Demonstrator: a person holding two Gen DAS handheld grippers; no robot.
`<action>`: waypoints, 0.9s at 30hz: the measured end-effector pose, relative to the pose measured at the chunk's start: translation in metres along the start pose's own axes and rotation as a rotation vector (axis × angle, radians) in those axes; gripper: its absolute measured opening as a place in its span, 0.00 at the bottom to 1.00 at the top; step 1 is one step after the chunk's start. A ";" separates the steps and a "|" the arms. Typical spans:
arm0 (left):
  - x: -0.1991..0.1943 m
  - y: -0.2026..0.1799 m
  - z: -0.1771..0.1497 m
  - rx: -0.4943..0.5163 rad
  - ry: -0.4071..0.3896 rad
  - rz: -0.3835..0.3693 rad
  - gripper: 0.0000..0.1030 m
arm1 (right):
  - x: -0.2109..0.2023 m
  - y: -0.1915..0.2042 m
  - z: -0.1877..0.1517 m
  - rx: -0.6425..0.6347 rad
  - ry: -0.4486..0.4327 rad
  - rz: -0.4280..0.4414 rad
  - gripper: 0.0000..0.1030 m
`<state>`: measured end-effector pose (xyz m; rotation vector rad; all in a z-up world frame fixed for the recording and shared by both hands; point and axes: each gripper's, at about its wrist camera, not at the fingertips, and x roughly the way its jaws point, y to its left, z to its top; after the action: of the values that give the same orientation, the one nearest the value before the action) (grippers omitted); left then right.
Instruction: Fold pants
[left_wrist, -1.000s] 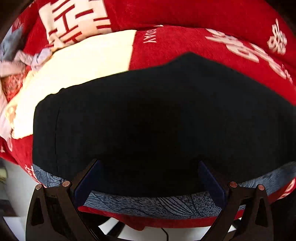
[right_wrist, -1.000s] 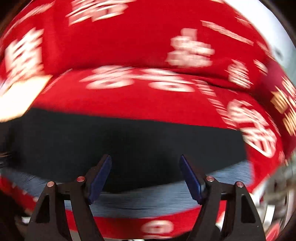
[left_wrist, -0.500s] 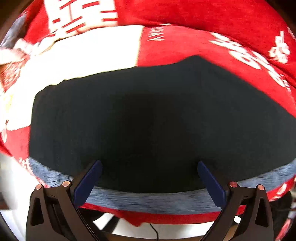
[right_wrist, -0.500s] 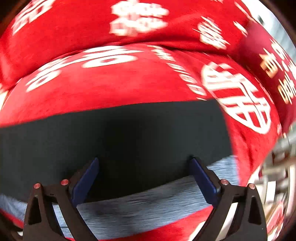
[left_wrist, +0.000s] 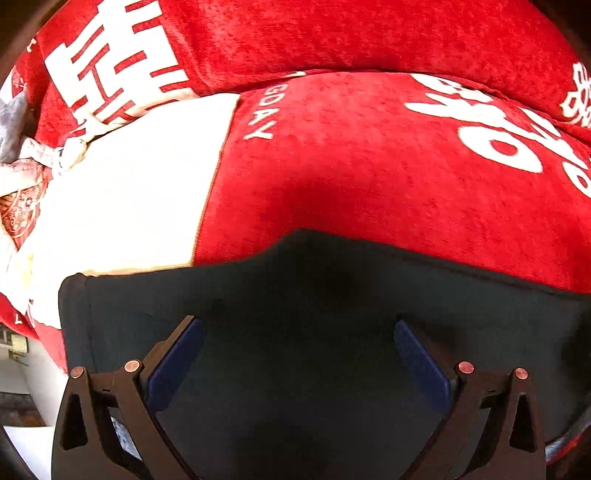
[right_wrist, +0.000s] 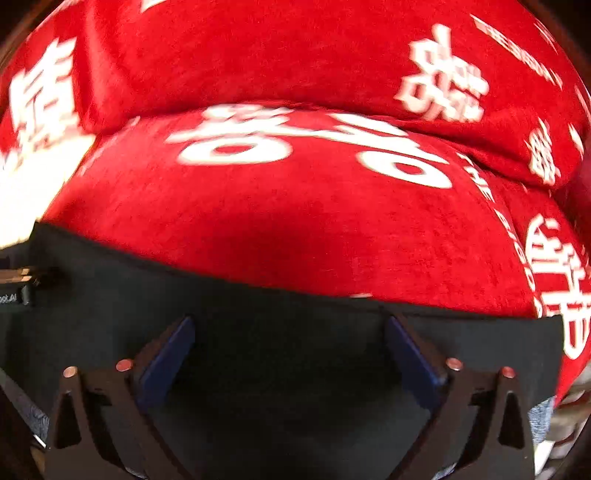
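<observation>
Red blanket (left_wrist: 388, 177) with white lettering covered the surface in both wrist views, with a second fold of it bunched up behind. White patch (left_wrist: 122, 199) of the same cover sat at the left of the left view; crumpled pale cloth (left_wrist: 22, 155) lay at its far left edge.

Pants (left_wrist: 314, 295), dark, near black, lay flat on the blanket and filled the lower half of both views. Their far edge ran across mid-frame, with a small peak in the left view. Left end of the pants showed a hemmed edge in the left view; right end stopped short of the blanket's edge in the right view. A blue-grey patterned strip (right_wrist: 541, 415) peeked out under the pants at the right.

Left gripper (left_wrist: 299, 354) hung over the pants, jaws spread wide, blue pads clear of the cloth, nothing pinched. Right gripper (right_wrist: 290, 350) was over the pants too, jaws still widening and almost fully apart, only flat cloth below them, no grip. Right view was slightly blurred.

A bit of the left gripper's body showed at the left edge of the right view.
</observation>
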<state>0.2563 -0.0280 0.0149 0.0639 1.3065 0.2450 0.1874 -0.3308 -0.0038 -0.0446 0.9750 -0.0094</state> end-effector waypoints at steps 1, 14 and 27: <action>0.004 0.007 0.001 -0.014 0.003 -0.010 1.00 | 0.001 -0.018 -0.001 0.031 0.004 -0.037 0.99; -0.044 -0.022 -0.099 0.154 -0.046 -0.126 1.00 | -0.080 -0.035 -0.064 0.041 -0.038 0.030 0.99; -0.006 0.071 -0.133 0.011 -0.024 -0.153 1.00 | -0.051 -0.045 -0.100 0.010 0.025 -0.034 1.00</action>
<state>0.1167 0.0274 -0.0013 -0.0239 1.2820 0.1062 0.0764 -0.3782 -0.0153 -0.0521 0.9988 -0.0461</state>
